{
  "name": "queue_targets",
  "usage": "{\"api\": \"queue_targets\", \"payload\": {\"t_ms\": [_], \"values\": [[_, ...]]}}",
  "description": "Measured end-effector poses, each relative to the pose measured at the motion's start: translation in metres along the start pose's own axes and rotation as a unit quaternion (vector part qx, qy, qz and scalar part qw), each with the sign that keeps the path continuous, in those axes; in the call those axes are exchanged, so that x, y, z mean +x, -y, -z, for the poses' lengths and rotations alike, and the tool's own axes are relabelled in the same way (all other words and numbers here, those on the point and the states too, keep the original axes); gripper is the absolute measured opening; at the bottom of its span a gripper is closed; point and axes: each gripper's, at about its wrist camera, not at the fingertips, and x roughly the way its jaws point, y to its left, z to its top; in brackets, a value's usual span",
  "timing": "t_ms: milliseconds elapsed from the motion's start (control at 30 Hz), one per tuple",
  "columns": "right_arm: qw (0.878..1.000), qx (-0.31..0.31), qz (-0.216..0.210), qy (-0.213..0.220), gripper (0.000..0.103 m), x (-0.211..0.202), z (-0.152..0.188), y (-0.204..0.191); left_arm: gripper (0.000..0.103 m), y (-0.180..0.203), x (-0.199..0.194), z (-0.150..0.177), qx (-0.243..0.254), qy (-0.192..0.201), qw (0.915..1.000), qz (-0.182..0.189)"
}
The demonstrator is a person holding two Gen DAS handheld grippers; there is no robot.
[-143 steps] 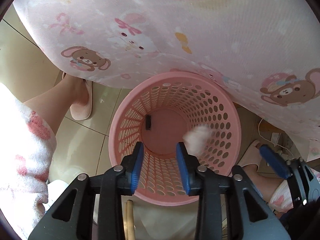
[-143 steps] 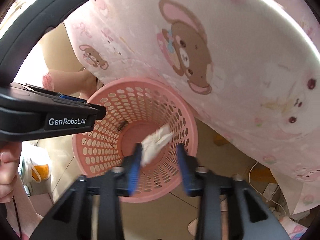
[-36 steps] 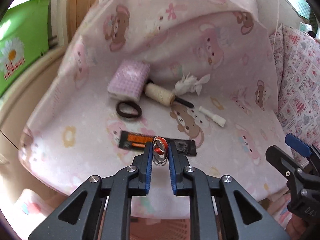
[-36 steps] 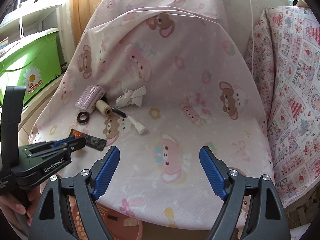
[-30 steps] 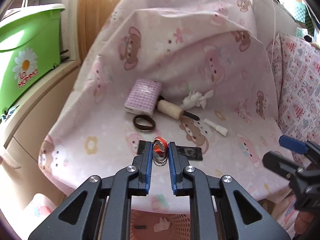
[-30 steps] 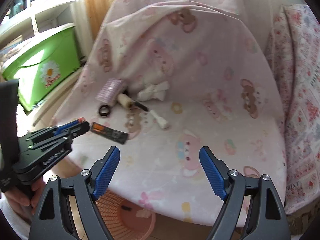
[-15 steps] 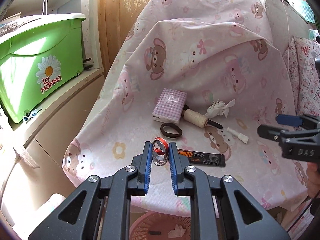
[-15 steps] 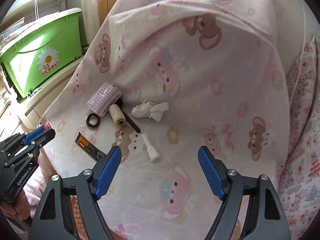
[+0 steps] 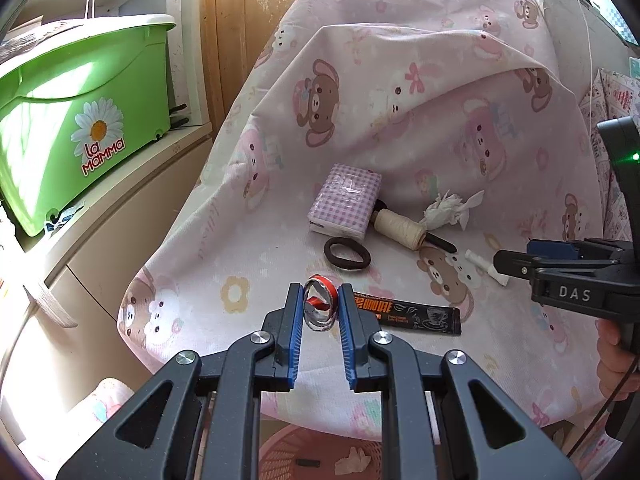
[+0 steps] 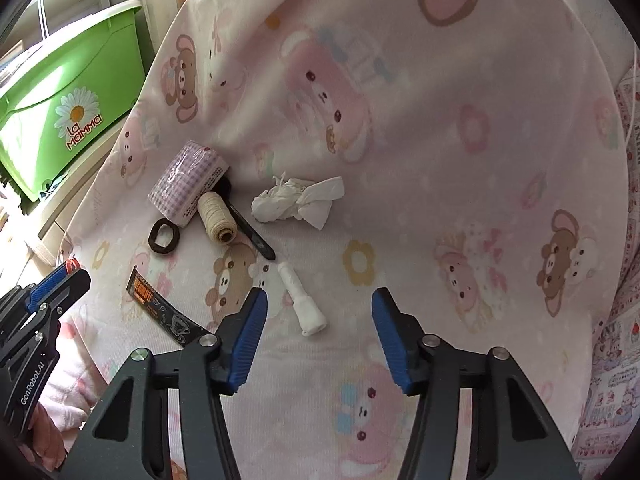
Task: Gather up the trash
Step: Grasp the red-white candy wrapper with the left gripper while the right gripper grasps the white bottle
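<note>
We hold the left gripper [image 9: 319,312] closed on a small crumpled red-and-silver foil wrapper [image 9: 319,309], pinched between the blue pads above the front edge of the pink bear-print cloth-covered seat [image 9: 400,128]. The pink perforated plastic basket [image 9: 316,454] sits on the floor below the gripper, with one white wad and one dark scrap visible inside. We judge the wrapper feather-light, springy and easily crushed; the present mid-body pinch appears adequate.

The right gripper [image 10: 318,334] hangs wide open and empty over the seat, a small white plastic tube [image 10: 302,305] lying between and just ahead of its fingers.

Count on the seat:
- one crumpled white tissue [image 10: 298,202]
- one black-and-orange coffee sachet [image 10: 160,307]
- one white tube
- one lilac checked tissue pack [image 10: 186,184]
- one spool of cream thread [image 10: 216,218]
- one dark brown hair tie [image 10: 163,236]
- one black clip-like strip [image 10: 250,234], partly under the spool

We judge the tissue soft and compressible, best taken across its bulk. The sachet lies flat and thin and looks slippery, so it would need an edge pinch. The tube is rigid and may roll; grip across its middle.
</note>
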Motion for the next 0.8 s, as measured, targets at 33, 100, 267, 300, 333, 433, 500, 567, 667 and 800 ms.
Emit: {"api": "queue_targets", "payload": {"t_ms": [33,100,267,300,333,433,500,567,667,800], "values": [[1.0,-0.003,0.002,-0.002,0.053,0.002,0.0,-0.001,0.016,0.0,0.0,0.0,0.0,0.0,1.0,0.001],[1.0,-0.004,0.001,-0.008,0.047,0.006,0.001,-0.003,0.017,-0.001,0.0,0.0,-0.001,-0.001,1.0,0.003],[1.0,0.018,0.0,-0.017,0.033,0.013,0.003,0.003,0.017,-0.004,-0.002,-0.001,-0.006,-0.001,1.0,0.003],[1.0,0.021,-0.003,-0.018,0.031,0.014,0.003,0.005,0.017,-0.005,-0.002,-0.001,-0.008,-0.001,1.0,0.002],[1.0,0.022,-0.003,-0.019,0.025,0.014,0.004,0.005,0.017,-0.005,-0.002,-0.001,-0.01,-0.001,0.9999,0.003],[0.999,0.025,-0.018,-0.016,0.008,0.012,0.008,0.005,0.017,-0.007,-0.002,-0.001,-0.015,-0.001,0.9999,0.003],[0.999,0.034,-0.026,-0.013,0.006,0.008,0.01,0.007,0.017,-0.008,-0.002,-0.001,-0.017,-0.002,0.9999,0.001],[0.998,0.044,-0.039,-0.011,0.003,0.004,0.009,0.009,0.017,-0.009,-0.002,-0.001,-0.02,-0.002,0.9998,0.003],[0.996,0.062,-0.059,-0.004,0.003,-0.005,0.01,0.02,0.017,-0.01,-0.004,-0.002,-0.022,0.0,0.9998,0.004],[0.997,0.057,-0.044,0.024,0.003,-0.017,0.01,0.025,0.017,-0.01,-0.005,-0.002,-0.02,0.003,0.9998,0.005]]}}
